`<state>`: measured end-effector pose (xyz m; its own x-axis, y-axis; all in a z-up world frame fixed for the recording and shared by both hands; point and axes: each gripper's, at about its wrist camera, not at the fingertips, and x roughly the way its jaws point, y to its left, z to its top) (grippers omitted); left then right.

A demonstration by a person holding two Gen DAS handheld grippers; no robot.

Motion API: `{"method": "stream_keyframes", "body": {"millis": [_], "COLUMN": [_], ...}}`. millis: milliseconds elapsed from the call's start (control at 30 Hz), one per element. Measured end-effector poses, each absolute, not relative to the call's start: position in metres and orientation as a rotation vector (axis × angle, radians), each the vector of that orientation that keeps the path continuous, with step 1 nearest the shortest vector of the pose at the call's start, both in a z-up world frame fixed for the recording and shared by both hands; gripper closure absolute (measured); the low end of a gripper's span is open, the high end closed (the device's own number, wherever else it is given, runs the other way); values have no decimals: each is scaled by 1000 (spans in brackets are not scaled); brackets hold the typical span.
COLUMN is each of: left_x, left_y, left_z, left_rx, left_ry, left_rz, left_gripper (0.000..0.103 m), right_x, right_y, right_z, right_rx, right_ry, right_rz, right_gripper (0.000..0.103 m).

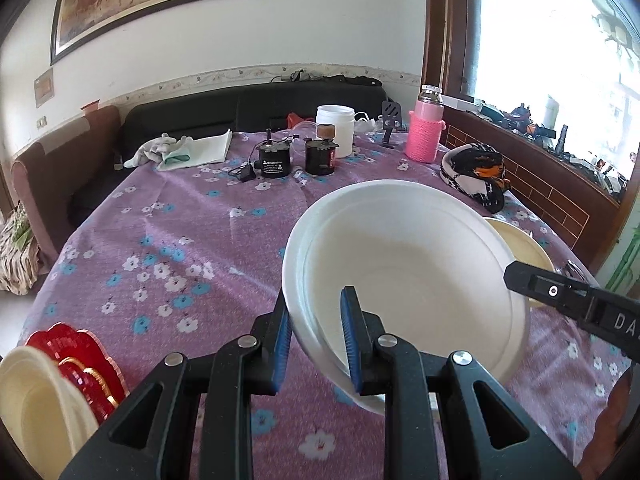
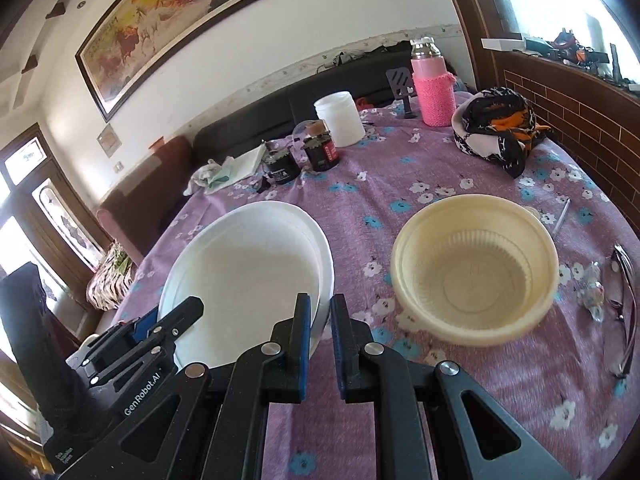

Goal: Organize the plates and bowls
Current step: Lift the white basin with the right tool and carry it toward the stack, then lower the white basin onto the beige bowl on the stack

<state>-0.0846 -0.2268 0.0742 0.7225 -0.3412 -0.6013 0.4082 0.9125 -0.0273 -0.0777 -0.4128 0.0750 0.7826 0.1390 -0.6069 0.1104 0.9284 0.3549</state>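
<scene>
A large white bowl (image 1: 404, 256) hangs tilted above the purple flowered tablecloth (image 1: 180, 240), held from both sides. My left gripper (image 1: 316, 298) is shut on the bowl's near-left rim, with its blue pads on either side of the wall. In the right wrist view my right gripper (image 2: 321, 300) is shut on the right rim of the white bowl (image 2: 248, 272). Beside that rim, to the right, a cream ribbed bowl (image 2: 476, 268) stands upright on the cloth. The left gripper (image 2: 188, 308) shows at the white bowl's lower left edge.
A red plate (image 1: 80, 356) and a cream dish (image 1: 36, 400) lean at the near left. At the back stand a pink bottle (image 2: 432, 88), a white jar (image 2: 340, 118) and two black motors (image 2: 304, 156). A scarf (image 2: 496, 128) and glasses (image 2: 624, 300) lie at the right.
</scene>
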Motion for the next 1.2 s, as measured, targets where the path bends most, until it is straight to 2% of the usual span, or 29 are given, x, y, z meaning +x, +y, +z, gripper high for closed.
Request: {"method": "stream_keyframes", "body": {"millis": [800, 1200], "left_x": [-149, -185], "left_y": [-146, -83], "left_z": [108, 127], "left_rx": [45, -9], "left_ry": [546, 496], "left_rz": [-353, -292], "left_gripper": [79, 72], "right_x": [-122, -140], "right_y": [-338, -286], "right_z": [114, 132], "right_rx": [307, 287], "right_ry": [644, 664], "right_rz": [107, 207], "right_gripper": [91, 89]}}
